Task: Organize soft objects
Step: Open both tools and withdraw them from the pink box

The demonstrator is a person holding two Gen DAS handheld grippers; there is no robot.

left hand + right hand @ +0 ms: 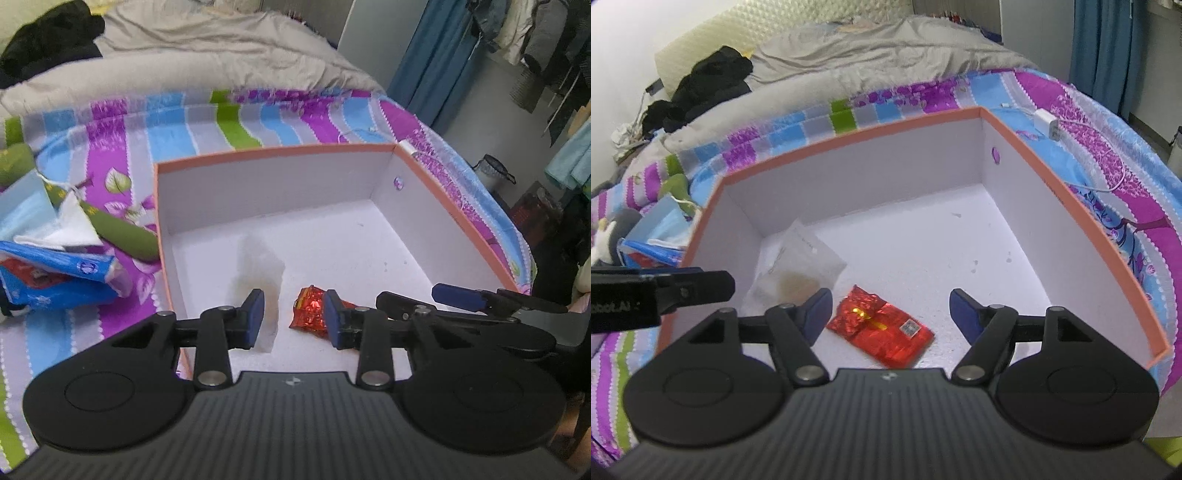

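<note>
Inside an orange-rimmed box on a striped bedspread: a red foil packet flat on the white floor, below and between the parted jaws of the right hand-held gripper, gripped by neither pad. Just left of it, a clear pouch, with the left hand-held gripper part open and empty above both. Outside the box's left wall, a blue tissue pack and a green cloth; farther back, a grey duvet.
</note>
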